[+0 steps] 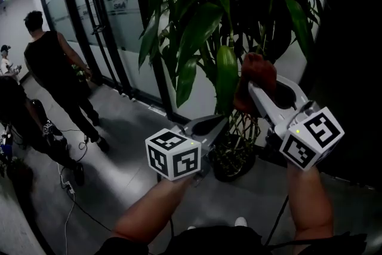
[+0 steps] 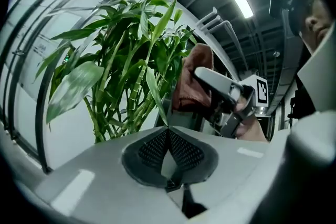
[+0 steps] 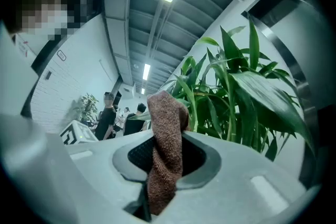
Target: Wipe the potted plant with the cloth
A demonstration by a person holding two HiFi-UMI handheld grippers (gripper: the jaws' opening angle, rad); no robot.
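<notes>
The potted plant (image 1: 209, 15) stands against the glass wall, with long green leaves over a dark pot (image 1: 234, 164). My left gripper (image 1: 219, 122) is shut, and the tip of a hanging leaf (image 1: 227, 77) is pinched between its pads; in the left gripper view that leaf (image 2: 153, 92) runs down into the closed jaws (image 2: 167, 131). My right gripper (image 1: 253, 91) is shut on the brown cloth (image 1: 258, 71), held just right of that leaf. In the right gripper view the cloth (image 3: 167, 144) stands up out of the jaws, with the plant (image 3: 236, 102) behind it.
Glass partitions with dark frames (image 1: 107, 21) run along the left. A person in black (image 1: 57, 77) walks away down the corridor, and others (image 1: 18, 122) sit by cables (image 1: 68, 185) on the grey floor. A dark wall (image 1: 352, 68) bounds the right side.
</notes>
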